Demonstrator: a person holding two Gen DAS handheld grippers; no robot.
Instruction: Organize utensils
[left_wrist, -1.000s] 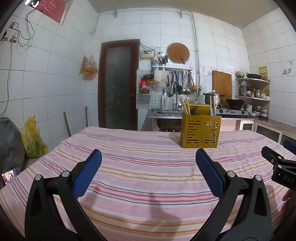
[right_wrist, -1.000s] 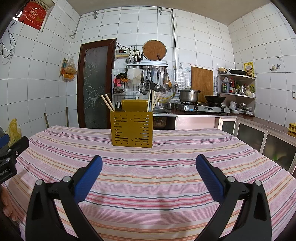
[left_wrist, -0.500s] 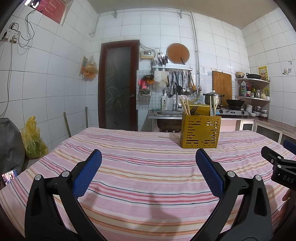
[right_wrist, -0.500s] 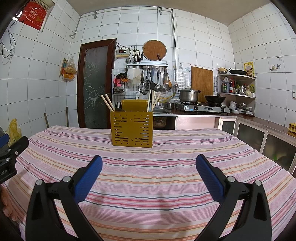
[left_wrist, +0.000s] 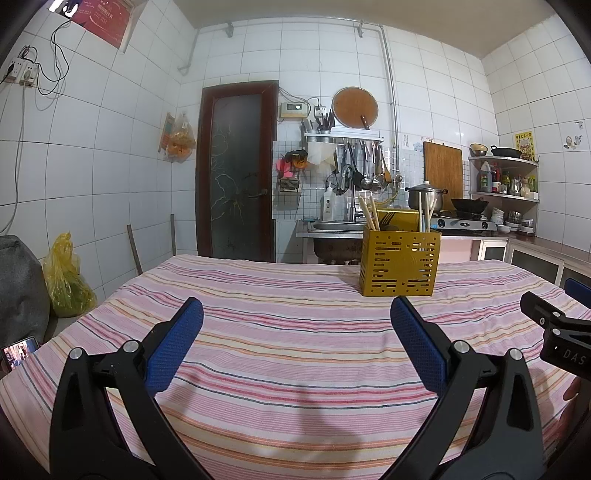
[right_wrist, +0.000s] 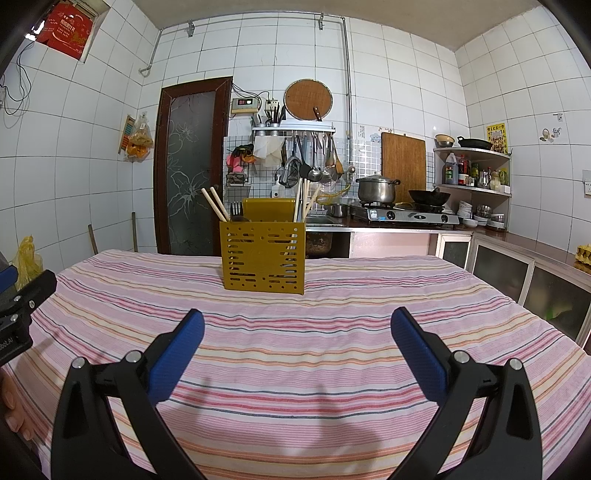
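A yellow perforated utensil holder (left_wrist: 399, 263) stands on the striped tablecloth, far centre-right in the left wrist view and far centre in the right wrist view (right_wrist: 263, 255). Wooden chopsticks (right_wrist: 215, 204) and a dark fork (right_wrist: 236, 211) stick out of it. My left gripper (left_wrist: 295, 321) is open and empty, low over the near part of the table. My right gripper (right_wrist: 295, 321) is open and empty too, level with it to the right. Each gripper shows at the edge of the other's view.
The pink striped tablecloth (left_wrist: 280, 332) covers the table. Behind it stand a sink (left_wrist: 332, 226), a stove with a pot (right_wrist: 377, 188) and wok, hanging kitchen tools and a corner shelf. A yellow bag (left_wrist: 64, 277) and a phone (left_wrist: 20, 350) are at the left.
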